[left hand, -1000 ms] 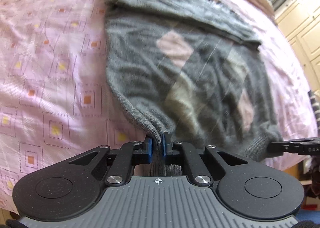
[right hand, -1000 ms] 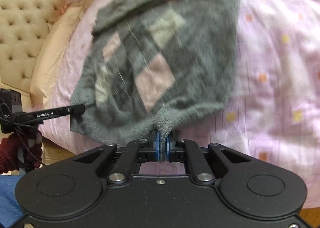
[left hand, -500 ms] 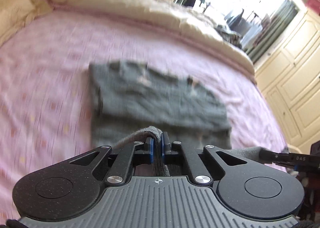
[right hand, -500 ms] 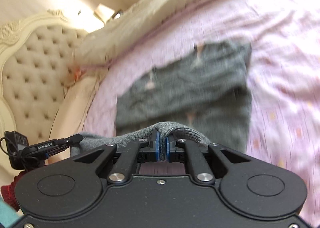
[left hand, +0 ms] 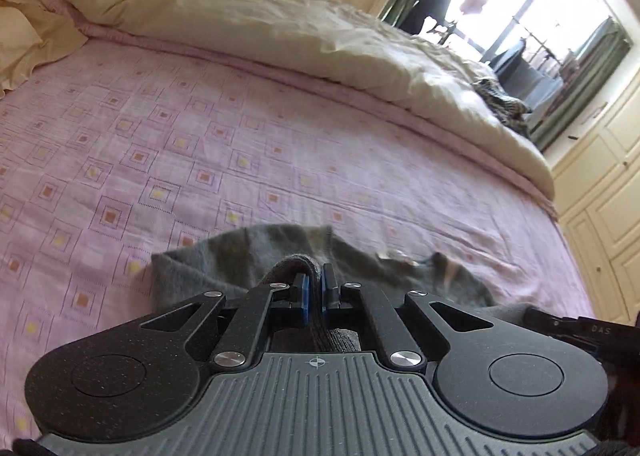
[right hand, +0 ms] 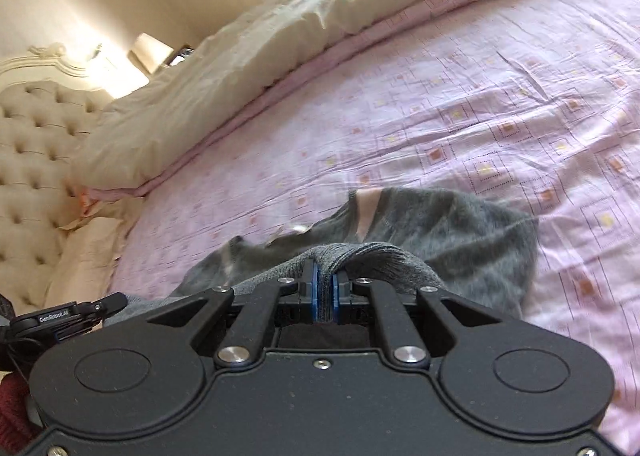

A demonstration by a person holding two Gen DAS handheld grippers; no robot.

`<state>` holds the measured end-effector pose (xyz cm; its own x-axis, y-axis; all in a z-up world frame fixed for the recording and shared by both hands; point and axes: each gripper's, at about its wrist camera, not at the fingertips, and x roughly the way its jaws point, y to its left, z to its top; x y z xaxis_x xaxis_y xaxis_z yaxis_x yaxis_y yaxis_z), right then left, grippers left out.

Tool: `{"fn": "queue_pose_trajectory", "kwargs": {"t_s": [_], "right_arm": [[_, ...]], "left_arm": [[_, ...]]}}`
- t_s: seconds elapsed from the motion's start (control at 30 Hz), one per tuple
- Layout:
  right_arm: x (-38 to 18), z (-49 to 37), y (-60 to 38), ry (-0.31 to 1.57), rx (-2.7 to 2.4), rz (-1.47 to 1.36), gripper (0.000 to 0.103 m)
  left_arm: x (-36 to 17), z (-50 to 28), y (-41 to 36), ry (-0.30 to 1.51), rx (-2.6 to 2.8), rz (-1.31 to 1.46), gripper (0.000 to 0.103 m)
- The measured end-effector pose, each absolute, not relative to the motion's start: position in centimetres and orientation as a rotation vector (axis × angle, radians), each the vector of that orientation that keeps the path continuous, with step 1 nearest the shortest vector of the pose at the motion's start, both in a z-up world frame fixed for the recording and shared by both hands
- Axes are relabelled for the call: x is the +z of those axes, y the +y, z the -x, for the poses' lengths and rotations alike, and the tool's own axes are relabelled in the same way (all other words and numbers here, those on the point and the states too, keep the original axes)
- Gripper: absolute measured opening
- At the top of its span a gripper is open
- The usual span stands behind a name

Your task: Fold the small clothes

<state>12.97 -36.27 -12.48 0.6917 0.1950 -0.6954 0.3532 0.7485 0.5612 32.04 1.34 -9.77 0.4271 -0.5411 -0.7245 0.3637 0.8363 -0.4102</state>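
both grippers (left hand: 314, 288) (right hand: 325, 288) hide sweater (right hand: 460, 240) hem

Open pink bedsheet (left hand: 280, 143) ahead of the grey sweater (left hand: 224, 260), cream duvet (left hand: 260, 23) heaped along its far edge.

Your left wrist camera looks low across the bed (left hand: 280, 143) toward the window (left hand: 532, 3); your right wrist camera faces the tufted headboard (right hand: 28, 159). Both sit close above the same grey sweater (left hand: 224, 256) and cream duvet (right hand: 248, 63).
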Motion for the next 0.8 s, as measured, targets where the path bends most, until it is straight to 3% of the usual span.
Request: {"fn": "queue_pose_trajectory", "kwargs": {"t_s": [0.17, 0.23, 0.3, 0.33, 0.43, 0.5, 0.57, 0.8], "right_arm": [[-15.6, -16.3, -36.8, 0.903, -0.151, -0.721, 0.022], [-16.1, -16.7, -37.0, 0.9, -0.176, -0.707, 0.029], [-16.1, -16.7, -37.3, 0.882, -0.199, -0.695, 0.06], [-15.9, -16.6, -37.4, 0.87, -0.204, -0.684, 0.064], [-14.9, -16.1, -36.8, 0.852, -0.204, -0.609, 0.065], [-14.1, -15.6, -35.6, 0.841, -0.182, -0.538, 0.077], [-13.4, -15.0, -34.1, 0.832, -0.148, -0.475, 0.078], [-13.5, -14.2, -27.8, 0.898, 0.041, -0.289, 0.08]], "left_arm": [[-13.7, -35.6, 0.9, 1.089, -0.519, 0.253, 0.011], [-14.2, -36.0, 1.4, 1.074, -0.479, 0.281, 0.027], [-13.9, -36.0, 2.1, 1.031, -0.46, 0.304, 0.041], [-13.5, -35.9, 2.4, 1.02, -0.458, 0.304, 0.045], [-12.3, -34.9, 2.7, 0.985, -0.493, 0.246, 0.05], [-11.8, -33.7, 2.4, 0.969, -0.533, 0.191, 0.06], [-11.5, -32.3, 2.0, 0.962, -0.579, 0.154, 0.069], [-13.5, -28.5, -0.6, 1.037, -0.7, 0.063, 0.069]]}}
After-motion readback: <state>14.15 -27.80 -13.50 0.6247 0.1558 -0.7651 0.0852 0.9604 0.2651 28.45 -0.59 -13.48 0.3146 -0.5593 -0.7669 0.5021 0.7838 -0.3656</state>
